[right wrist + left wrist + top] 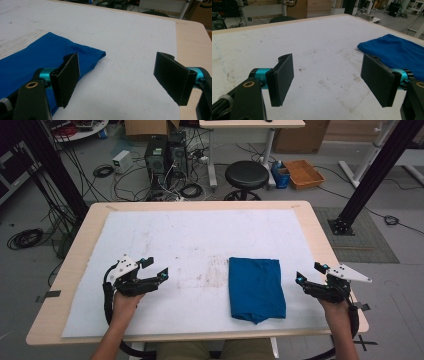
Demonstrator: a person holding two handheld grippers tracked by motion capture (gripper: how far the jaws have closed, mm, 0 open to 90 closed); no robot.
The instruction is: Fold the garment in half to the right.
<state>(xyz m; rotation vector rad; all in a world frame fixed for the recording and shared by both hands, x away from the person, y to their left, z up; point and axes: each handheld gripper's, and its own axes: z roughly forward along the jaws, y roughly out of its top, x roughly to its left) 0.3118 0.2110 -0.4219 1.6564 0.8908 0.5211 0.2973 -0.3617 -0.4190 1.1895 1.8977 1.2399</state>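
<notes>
Folded blue cloth (257,289) lies centre-right of frame. Left gripper (154,269) at left, right gripper (310,272) at right: jaws spread wide, both empty.

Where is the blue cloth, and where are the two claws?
blue cloth (256,287), high view, middle of the folded fabric.
left claw (156,267), high view, gap between its open jaw tips.
right claw (309,272), high view, gap between its open jaw tips.

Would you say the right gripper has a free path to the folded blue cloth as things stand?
Probably yes. The right gripper sits open just right of the folded blue cloth, with only bare white mat between them, and nothing rests on the cloth.
</notes>
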